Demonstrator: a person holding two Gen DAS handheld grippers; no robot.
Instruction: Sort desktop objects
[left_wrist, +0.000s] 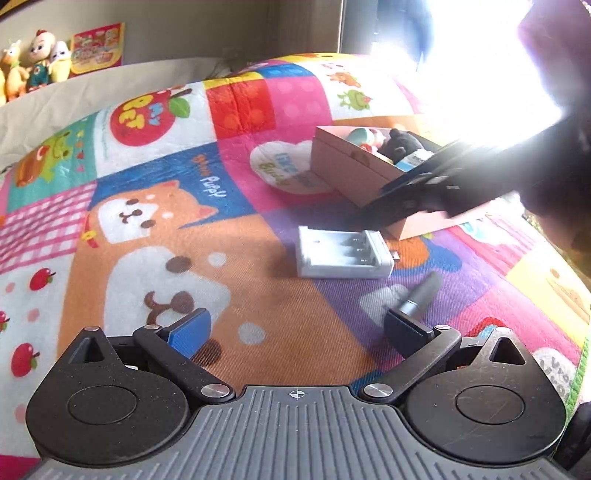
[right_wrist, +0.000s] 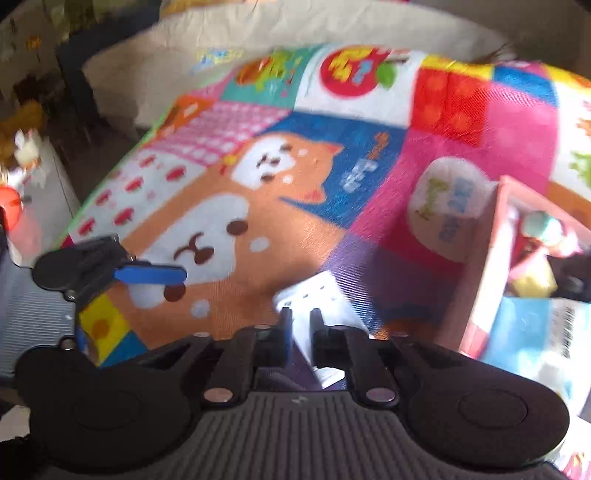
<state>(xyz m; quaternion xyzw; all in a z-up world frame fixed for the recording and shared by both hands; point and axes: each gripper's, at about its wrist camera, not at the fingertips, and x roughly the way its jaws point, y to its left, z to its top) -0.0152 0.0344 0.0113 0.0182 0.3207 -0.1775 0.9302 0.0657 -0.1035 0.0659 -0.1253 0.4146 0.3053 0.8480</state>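
Box (left_wrist: 354, 170) part-filled: left gripper (left_wrist: 295, 332) wide open, right gripper (right_wrist: 301, 328) narrowly parted, empty; battery charger (left_wrist: 343, 254) likely next.

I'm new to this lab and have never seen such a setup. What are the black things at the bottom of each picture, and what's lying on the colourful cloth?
Each picture comes from a camera on a hand-held two-finger gripper, looking along its fingers. One shows the left gripper, jaws wide open and empty. The other shows the right gripper, jaws slightly apart, nothing visibly between them. On the patchwork blanket lie a white battery charger and a grey pen-like stick, beside a pink box holding small toys.
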